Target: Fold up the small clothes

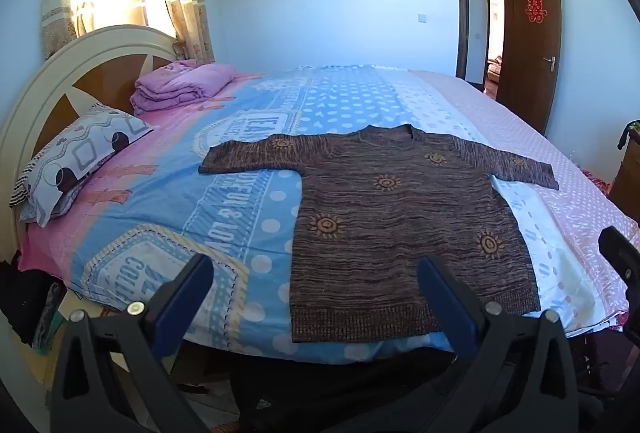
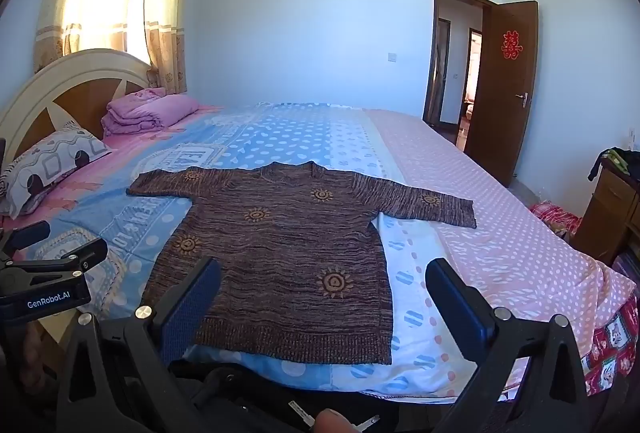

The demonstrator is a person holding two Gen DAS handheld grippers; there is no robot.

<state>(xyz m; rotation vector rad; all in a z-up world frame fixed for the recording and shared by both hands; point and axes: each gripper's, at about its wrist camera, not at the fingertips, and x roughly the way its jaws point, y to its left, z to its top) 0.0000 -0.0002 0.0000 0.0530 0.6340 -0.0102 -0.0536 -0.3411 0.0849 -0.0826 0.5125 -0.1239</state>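
Left gripper (image 1: 316, 273) and right gripper (image 2: 324, 279) both spread wide, empty, brown sweater (image 1: 392, 217) flat on bed (image 1: 160, 193)

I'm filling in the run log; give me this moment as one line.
stage: before first fold | brown knitted sweater with orange suns: flat on bed, sleeves spread | left hand-held gripper: open, empty | right hand-held gripper: open, empty

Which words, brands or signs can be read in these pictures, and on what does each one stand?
"GenRobot.AI": white print on the left gripper, seen from the right wrist.
Red double-happiness sign: paper cutout on the brown door.
"& LOV": part of the print on the bedsheet, upside down; the rest is cut off.
Other sheet lettering: too distorted to read.
The sweater: sun patterns only, no text.
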